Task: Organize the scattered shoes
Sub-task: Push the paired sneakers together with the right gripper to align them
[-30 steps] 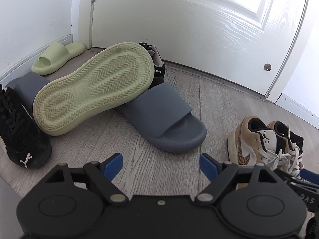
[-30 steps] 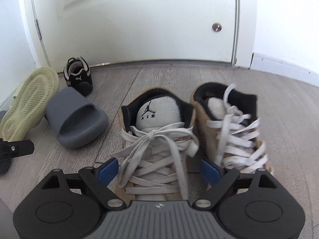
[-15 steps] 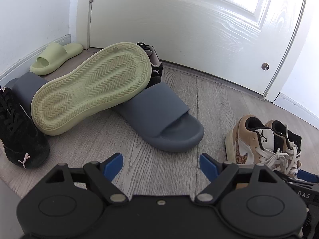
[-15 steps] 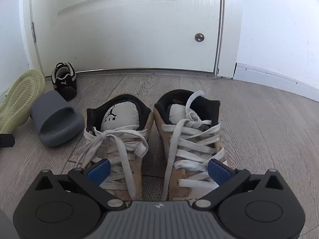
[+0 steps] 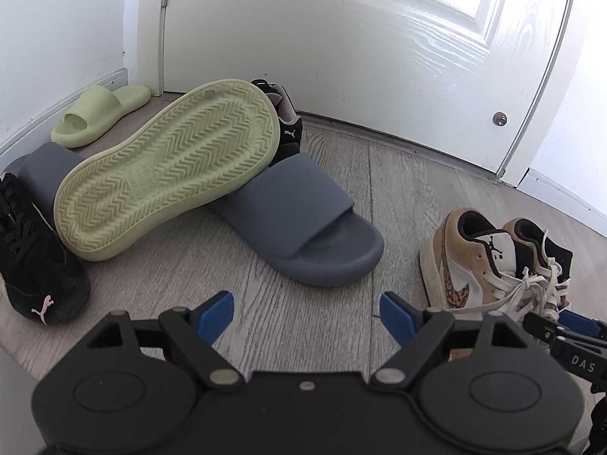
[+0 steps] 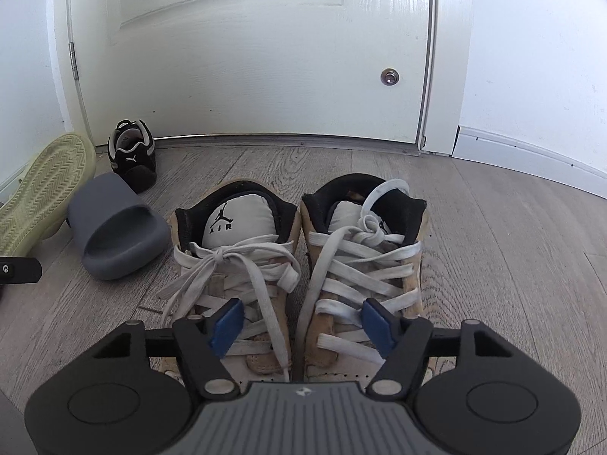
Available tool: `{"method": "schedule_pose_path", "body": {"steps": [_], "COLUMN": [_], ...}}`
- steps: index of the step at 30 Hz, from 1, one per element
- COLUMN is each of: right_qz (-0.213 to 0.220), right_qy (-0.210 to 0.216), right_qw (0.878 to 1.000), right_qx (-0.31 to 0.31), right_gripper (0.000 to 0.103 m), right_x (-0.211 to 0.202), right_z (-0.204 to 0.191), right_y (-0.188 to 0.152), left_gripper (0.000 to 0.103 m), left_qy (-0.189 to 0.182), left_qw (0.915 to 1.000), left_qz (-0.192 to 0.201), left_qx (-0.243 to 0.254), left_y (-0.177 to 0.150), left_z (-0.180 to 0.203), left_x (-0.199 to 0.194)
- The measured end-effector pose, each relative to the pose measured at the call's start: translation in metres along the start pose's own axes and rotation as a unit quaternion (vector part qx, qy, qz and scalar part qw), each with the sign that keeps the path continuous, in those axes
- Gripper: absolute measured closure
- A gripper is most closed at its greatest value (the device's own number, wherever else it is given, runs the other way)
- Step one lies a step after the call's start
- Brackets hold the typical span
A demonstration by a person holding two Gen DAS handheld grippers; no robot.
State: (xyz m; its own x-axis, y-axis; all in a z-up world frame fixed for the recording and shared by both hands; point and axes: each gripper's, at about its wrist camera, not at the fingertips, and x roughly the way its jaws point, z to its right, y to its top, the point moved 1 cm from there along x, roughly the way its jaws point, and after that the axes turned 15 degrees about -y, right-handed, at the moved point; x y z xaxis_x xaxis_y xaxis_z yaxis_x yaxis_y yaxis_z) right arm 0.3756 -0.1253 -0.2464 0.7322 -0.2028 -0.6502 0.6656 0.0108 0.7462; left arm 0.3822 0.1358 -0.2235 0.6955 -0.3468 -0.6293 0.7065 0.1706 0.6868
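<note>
A pair of tan and white sneakers (image 6: 299,265) stands side by side with heels toward the door; it also shows at the right of the left wrist view (image 5: 493,261). My right gripper (image 6: 301,324) is open above their toes, holding nothing. My left gripper (image 5: 305,313) is open and empty above bare floor. Ahead of it lies a grey slide (image 5: 303,227) with an upturned green slide (image 5: 167,167) leaning on it. One black sneaker (image 5: 34,258) lies at the left, another black sneaker (image 5: 286,129) by the door. A second green slide (image 5: 100,113) lies near the wall.
A white door (image 6: 246,49) closes off the far side, with white walls and baseboard on both sides (image 5: 57,98). A second grey slide (image 5: 41,174) lies partly hidden under the upturned green one. The floor is grey wood plank (image 6: 512,246).
The right gripper has shifted right and now centres over both tan sneakers, which stand together as a pair. The left gripper has drifted slightly; the shoes ahead of it have not moved.
</note>
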Motion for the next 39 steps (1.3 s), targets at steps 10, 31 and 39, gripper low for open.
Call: {"method": "schedule_pose_path", "body": {"steps": [10,31,39], "right_qz": [-0.012,-0.013,0.009], "right_qy": [0.004,-0.021,-0.032], "right_qw": [1.000,0.999,0.999], "right_qx": [0.017,0.041,0.042], "right_gripper": [0.048,0.064,0.064], "right_x": [0.002,0.037,0.103], "right_z": [-0.001,-0.005,-0.010], "right_y": [-0.001,0.025,0.074], "left_gripper": [0.018,0.018,0.018], "left_qy": [-0.002,-0.024,-0.031], "left_qw": [1.0000,0.9994,0.9990], "left_qz": [-0.003,-0.018,-0.013], "left_qx": [0.000,-0.018,-0.030], "left_y": [-0.001,0.029,0.056], "left_z": [0.001,0.015,0.005], "left_x": [0.000,0.051,0.090]}}
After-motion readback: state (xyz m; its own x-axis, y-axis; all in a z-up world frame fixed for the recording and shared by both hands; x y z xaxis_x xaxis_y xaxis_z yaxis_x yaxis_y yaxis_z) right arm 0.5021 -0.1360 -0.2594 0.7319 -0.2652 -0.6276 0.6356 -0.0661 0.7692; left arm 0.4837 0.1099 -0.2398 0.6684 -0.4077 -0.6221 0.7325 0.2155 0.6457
